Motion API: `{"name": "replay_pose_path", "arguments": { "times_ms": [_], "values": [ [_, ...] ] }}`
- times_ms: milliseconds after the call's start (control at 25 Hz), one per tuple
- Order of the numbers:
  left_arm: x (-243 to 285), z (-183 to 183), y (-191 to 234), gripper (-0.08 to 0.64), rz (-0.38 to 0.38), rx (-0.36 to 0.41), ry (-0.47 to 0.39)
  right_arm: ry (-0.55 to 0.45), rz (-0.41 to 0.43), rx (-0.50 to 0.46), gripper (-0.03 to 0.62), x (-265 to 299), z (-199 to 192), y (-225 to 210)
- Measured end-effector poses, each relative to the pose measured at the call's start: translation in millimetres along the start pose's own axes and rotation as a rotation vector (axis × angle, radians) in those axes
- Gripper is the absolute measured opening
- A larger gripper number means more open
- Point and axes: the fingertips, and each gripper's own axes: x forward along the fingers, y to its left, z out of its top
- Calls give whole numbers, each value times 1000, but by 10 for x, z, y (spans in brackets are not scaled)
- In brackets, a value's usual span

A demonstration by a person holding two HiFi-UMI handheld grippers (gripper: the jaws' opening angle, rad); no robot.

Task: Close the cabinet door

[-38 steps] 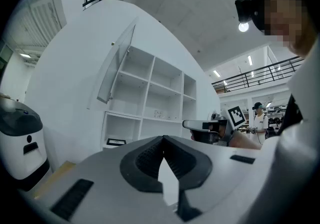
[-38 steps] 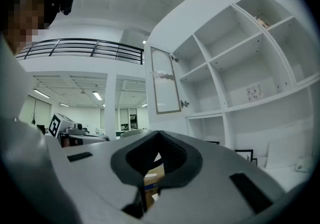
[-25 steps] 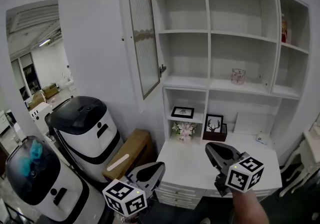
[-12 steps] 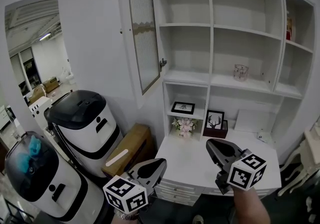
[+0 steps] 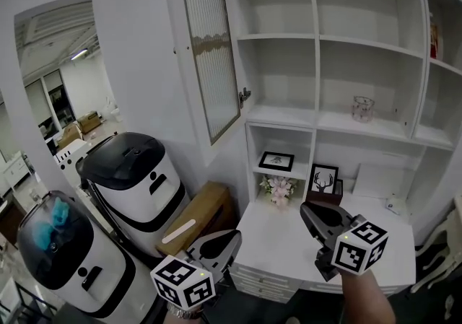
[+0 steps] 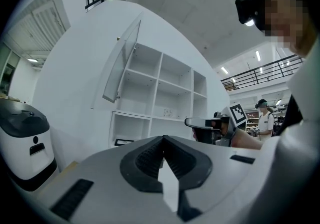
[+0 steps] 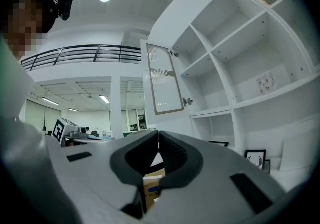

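Note:
The cabinet door (image 5: pixel 211 55), a white frame with ribbed glass, stands swung open to the left of the white shelf unit (image 5: pixel 317 37). It also shows in the left gripper view (image 6: pixel 120 66) and the right gripper view (image 7: pixel 164 79). My left gripper (image 5: pixel 232 237) is low in the head view, shut and empty, well below the door. My right gripper (image 5: pixel 306 209) is beside it over the white desk top (image 5: pixel 289 247), also shut and empty. Neither touches the door. Both point level toward the cabinet.
Two white-and-black machines (image 5: pixel 133 178) (image 5: pixel 61 250) and a cardboard box (image 5: pixel 193 218) stand left, under the open door. Framed pictures (image 5: pixel 276 161) (image 5: pixel 323 180) and flowers (image 5: pixel 278 187) fill the lower shelves; a glass cup (image 5: pixel 362 108) sits higher. A person (image 6: pixel 264 118) stands far off.
Both grippers have shifted a little to the right and the cabinet looks slightly nearer. The door is still open and both grippers stay shut.

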Motion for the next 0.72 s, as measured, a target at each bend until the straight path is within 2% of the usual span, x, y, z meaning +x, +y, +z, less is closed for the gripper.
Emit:
{"name": "replay_pose_path", "arguments": {
  "times_ms": [440, 720],
  "values": [
    [403, 42, 238, 5, 109, -20, -24, 23, 101, 20, 5, 370, 55, -446],
    [626, 73, 363, 5, 194, -22, -34, 37, 198, 23, 6, 665, 81, -653]
  ]
}}
